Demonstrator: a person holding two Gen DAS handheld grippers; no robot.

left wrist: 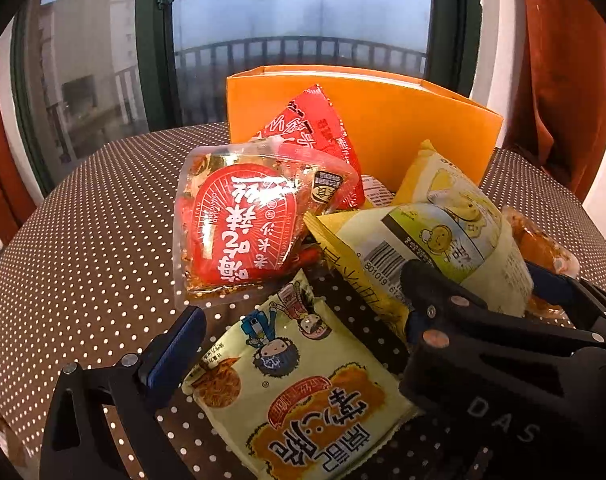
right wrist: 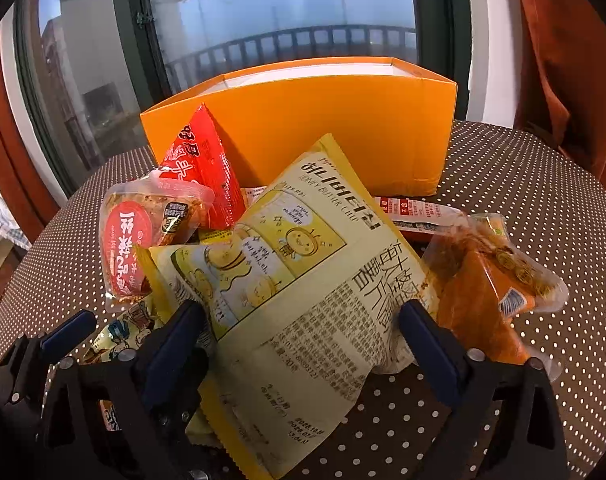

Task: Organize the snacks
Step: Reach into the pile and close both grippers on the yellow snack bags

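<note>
Snack packets lie heaped before an orange box [right wrist: 303, 132] on a dotted table. My right gripper [right wrist: 303, 320] straddles a yellow honey butter chip bag [right wrist: 303, 272]. Its blue pads sit right at the bag's two sides, jaws wide, and I see no squeeze. My left gripper [left wrist: 299, 332] stands open around a pale noodle snack packet [left wrist: 303, 392] with cartoon figures, which lies flat. Beyond that are a clear packet with a red label [left wrist: 247, 220] and a red triangular packet [left wrist: 319, 128] leaning on the box. An orange vacuum packet [right wrist: 487, 280] lies right of the chip bag.
The brown white-dotted tabletop [right wrist: 523, 184] is round, with bare cloth on the left [left wrist: 83, 220] and far right. A flat red and white packet [right wrist: 419, 210] lies by the box's foot. A window and rust curtains [right wrist: 563, 60] stand behind. Both grippers are close together.
</note>
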